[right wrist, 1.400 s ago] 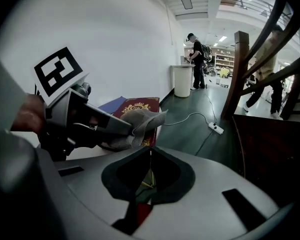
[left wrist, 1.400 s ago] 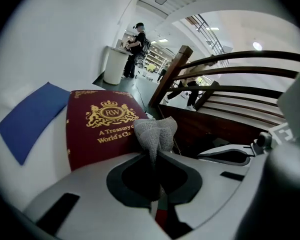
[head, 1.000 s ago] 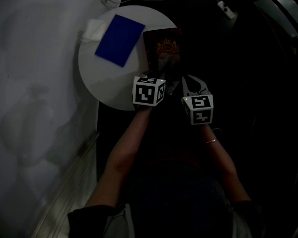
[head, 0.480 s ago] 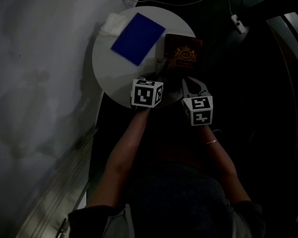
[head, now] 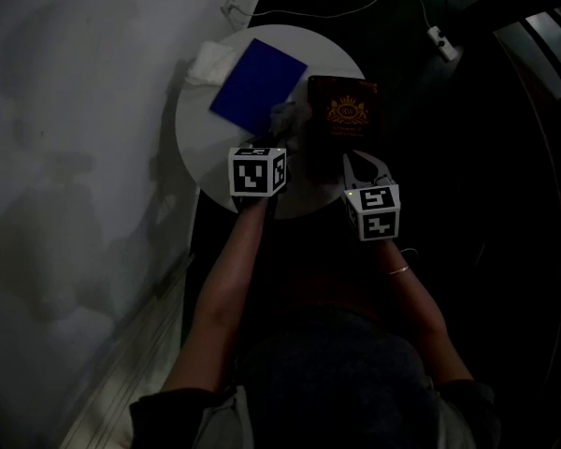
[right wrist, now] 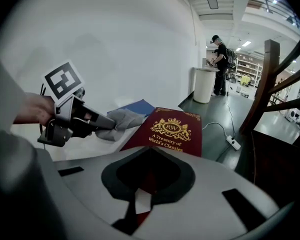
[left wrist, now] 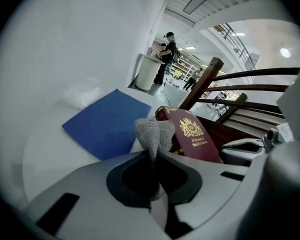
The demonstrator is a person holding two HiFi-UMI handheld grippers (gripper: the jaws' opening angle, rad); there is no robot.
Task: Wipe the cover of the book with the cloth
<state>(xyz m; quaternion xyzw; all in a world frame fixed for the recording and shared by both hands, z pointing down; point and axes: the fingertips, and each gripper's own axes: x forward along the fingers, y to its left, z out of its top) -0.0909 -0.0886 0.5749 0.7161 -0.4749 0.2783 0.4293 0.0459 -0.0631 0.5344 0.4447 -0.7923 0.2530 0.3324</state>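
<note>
A maroon book (head: pixel 342 112) with a gold crest lies on the right part of a round white table (head: pixel 210 148). My right gripper (head: pixel 357 164) is shut on the book's near edge, and the cover (right wrist: pixel 171 130) stretches away from its jaws. My left gripper (head: pixel 277 137) is shut on a grey cloth (head: pixel 283 116), which hangs just left of the book's left edge. In the left gripper view the bunched cloth (left wrist: pixel 154 133) stands up from the jaws beside the book (left wrist: pixel 195 139). From the right gripper view I see the left gripper (right wrist: pixel 85 119) with the cloth (right wrist: pixel 121 120).
A blue book (head: pixel 258 82) lies at the table's back, partly over a white packet (head: pixel 207 62). A white wall runs along the left. A cable and power strip (head: pixel 435 40) lie on the dark floor. Wooden stair rails (left wrist: pixel 225 91) stand to the right. People (right wrist: pixel 221 64) stand far off.
My left gripper has carried the cloth to the left, off the maroon cover to its left edge. The right gripper still holds the book in the same place.
</note>
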